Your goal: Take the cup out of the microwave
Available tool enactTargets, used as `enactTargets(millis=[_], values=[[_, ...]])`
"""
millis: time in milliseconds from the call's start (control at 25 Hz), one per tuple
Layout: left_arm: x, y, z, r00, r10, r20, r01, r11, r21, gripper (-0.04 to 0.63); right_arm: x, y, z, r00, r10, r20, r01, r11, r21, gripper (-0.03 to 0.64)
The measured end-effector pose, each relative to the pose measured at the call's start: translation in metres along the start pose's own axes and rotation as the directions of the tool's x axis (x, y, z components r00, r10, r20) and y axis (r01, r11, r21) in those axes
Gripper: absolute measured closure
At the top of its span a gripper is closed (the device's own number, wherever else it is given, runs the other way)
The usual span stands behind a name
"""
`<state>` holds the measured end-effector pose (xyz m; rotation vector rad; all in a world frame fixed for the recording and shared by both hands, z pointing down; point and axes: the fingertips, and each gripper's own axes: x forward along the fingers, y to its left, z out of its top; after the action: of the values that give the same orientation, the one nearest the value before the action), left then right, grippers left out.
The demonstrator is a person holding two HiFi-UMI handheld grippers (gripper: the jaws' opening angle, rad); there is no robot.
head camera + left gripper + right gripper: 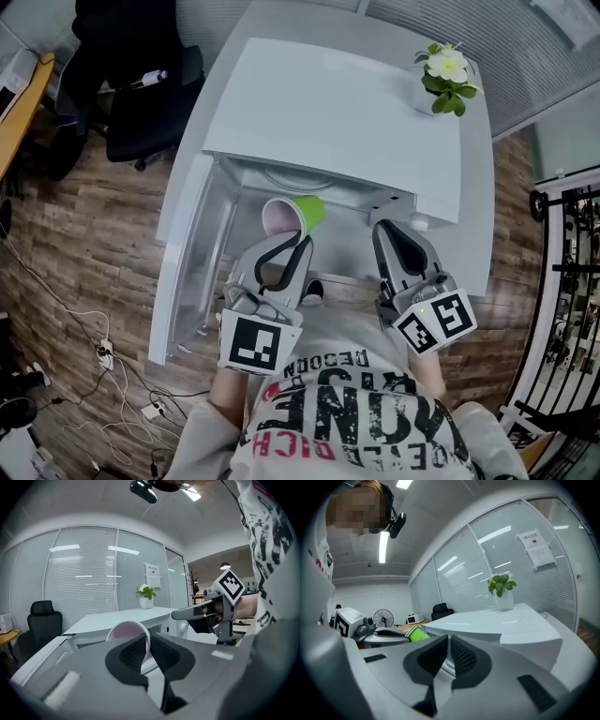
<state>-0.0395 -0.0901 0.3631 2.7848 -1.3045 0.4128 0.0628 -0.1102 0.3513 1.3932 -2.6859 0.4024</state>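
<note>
Cup at microwave mouth, door leftward

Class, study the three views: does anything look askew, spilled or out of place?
The green cup is tipped sideways, its mouth towards the person, pinched at the rim by the left gripper at the open microwave. No spill shows.

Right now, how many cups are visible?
1: the green cup, gripped at its rim by the left gripper, at the open front of the microwave. Its cavity is mostly hidden.

cup: green, pink inside | tipped on its side | at open white microwave mouth
</note>
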Motion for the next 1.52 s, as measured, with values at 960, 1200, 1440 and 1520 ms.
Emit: enactTargets(millis=[960,1200,1440,1520], values=[[-0.001,-0.001,0.005,1.0,-0.006,0.017,0.006,1.0,0.024,0.555,-0.011,-0.016,0.004,0.998,-0.053,0.023,0.053,0.999,-0.001,0.586],[0.002,0.001,0.001,1.0,-0.004,0.006,0.004,1.0,0.011,0.555,-0.009,-0.016,0.003,0.999,-0.049,0.019,0.049,0.999,0.006,0.586],[0.009,-0.003,-0.007,0.999,-0.039,-0.007,0.039,0.998,0.046,0.555,-0.009,-0.013,0.002,0.999,-0.034,0.014,0.034,0.999,-0.006,0.586],[0.012,-0.006,-0.015,0.998,-0.05,-0.024,0.051,0.997,0.053,0.555,-0.009,-0.013,0.002,0.999,-0.032,0.013,0.032,0.999,-0.006,0.586]])
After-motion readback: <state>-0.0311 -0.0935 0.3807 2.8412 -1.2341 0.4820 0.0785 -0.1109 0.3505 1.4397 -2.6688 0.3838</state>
